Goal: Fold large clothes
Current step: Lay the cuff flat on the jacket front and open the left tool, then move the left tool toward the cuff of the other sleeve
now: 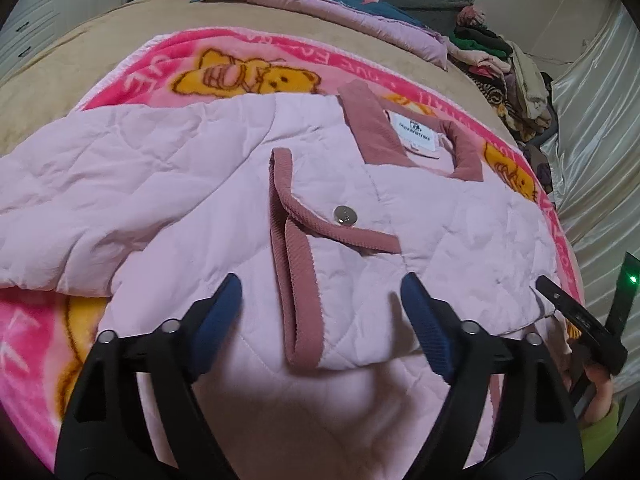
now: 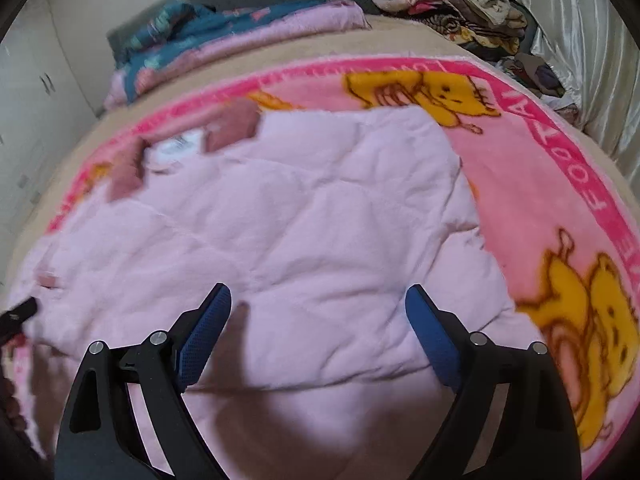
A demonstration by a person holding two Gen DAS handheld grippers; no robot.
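Left wrist shows jacket (image 1: 200, 184) snap button (image 1: 344, 215), right wrist blurred, both jaws wide.

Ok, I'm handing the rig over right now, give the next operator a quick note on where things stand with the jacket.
Left gripper: open, empty, above the sleeve cuff.
Right gripper: open, empty, above the jacket's right half.
Pink quilted jacket: lies on the pink bear blanket on the bed, collar at the far end.
Done: one sleeve looks folded across the chest, its cuff near the snap button.
Left: the other sleeve or side looks unfolded, and the body is not yet folded. A clothes pile sits at the far corner.
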